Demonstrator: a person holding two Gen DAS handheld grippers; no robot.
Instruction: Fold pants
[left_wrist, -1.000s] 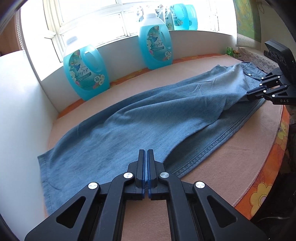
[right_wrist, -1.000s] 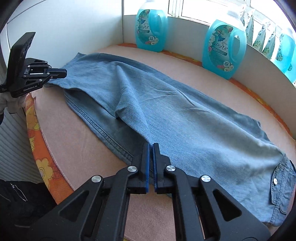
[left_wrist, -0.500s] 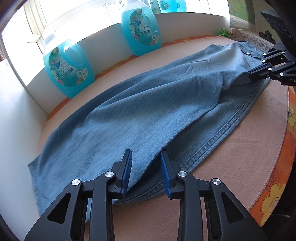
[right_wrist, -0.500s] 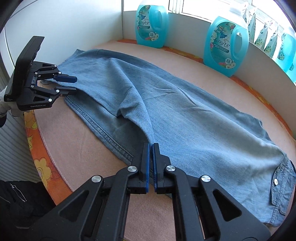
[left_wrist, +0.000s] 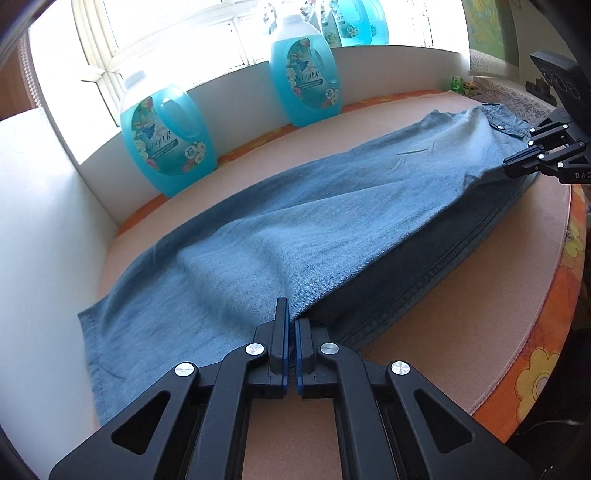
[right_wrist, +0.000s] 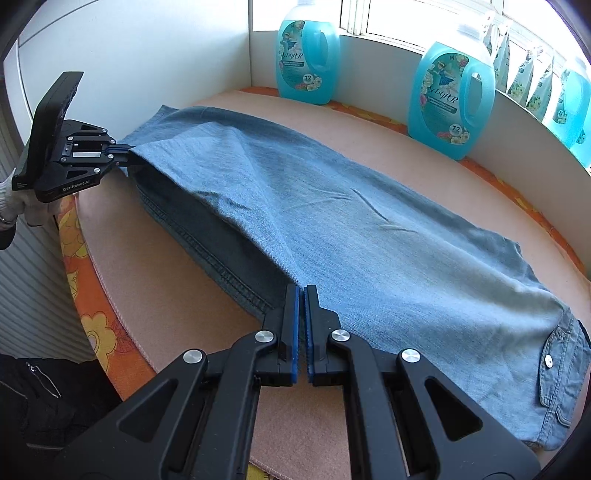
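One pair of pants lies flat, both tools clamping its upper layer: left tool, right tool.

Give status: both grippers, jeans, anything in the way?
Left gripper shut on jeans near the hem. Right gripper shut on the near edge toward the waist, top layer lifted. Detergent bottles stand apart by the window, no obstruction.
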